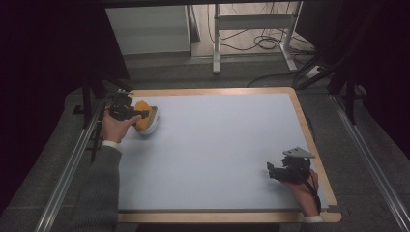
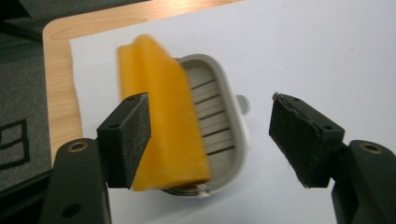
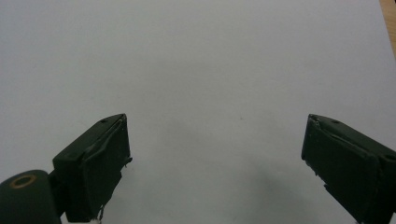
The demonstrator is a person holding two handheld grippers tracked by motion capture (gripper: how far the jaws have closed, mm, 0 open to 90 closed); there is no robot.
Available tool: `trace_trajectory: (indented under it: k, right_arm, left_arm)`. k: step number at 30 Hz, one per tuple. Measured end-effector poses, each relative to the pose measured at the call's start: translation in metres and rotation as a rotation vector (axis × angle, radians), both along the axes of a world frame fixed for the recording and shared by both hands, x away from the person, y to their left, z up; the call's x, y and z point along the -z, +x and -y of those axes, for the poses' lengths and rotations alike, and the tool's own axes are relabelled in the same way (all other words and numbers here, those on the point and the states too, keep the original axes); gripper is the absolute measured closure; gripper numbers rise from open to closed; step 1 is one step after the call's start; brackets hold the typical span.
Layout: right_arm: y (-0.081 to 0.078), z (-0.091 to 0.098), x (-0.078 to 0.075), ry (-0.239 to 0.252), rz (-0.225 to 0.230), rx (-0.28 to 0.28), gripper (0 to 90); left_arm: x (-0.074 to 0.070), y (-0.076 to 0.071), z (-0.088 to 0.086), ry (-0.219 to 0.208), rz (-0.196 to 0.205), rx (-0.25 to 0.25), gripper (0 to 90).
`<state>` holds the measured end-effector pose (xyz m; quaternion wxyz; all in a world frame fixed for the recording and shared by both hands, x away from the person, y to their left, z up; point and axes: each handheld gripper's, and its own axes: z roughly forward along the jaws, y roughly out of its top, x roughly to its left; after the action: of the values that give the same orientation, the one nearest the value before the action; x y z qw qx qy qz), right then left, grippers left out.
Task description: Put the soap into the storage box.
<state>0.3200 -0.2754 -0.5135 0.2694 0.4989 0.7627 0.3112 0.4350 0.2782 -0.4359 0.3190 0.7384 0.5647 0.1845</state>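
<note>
Grey mat (image 1: pixel 217 145): orange sponge (image 2: pixel 159 121) lengthwise on dish (image 2: pixel 219 116), left gripper (image 2: pixel 210 135) wide open, empty.

A sponge (image 2: pixel 161 121) lies seemingly tilted in a dish (image 2: pixel 219 126) at the mat's (image 1: pixel 222 145) far-left corner.

Table (image 1: pixel 309 126) edge is light wood with visible grain; its top is covered by a matt, smooth pale sheet (image 1: pixel 222 150). Orange block (image 2: pixel 161 126) looks matt and spongy. Slotted dish (image 2: pixel 219 116) is smooth grey-white plastic. Left gripper (image 2: pixel 210 135) pads (image 2: pixel 133 135) are matt black, finely grainy, foam-like.
</note>
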Motion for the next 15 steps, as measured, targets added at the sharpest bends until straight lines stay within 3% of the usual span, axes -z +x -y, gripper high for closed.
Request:
trace_trajectory:
  k: [5,15]
  right_arm:
    - [-0.001,0.001,0.001,-0.001,0.000,0.003,7.9]
    - [0.001,0.001,0.001,-0.001,-0.001,0.008,7.9]
  left_arm:
    - [0.002,-0.013,0.003,-0.046,0.022,0.035,27.6]
    - [0.012,-0.036,0.009,-0.062,0.028,0.102,25.0]
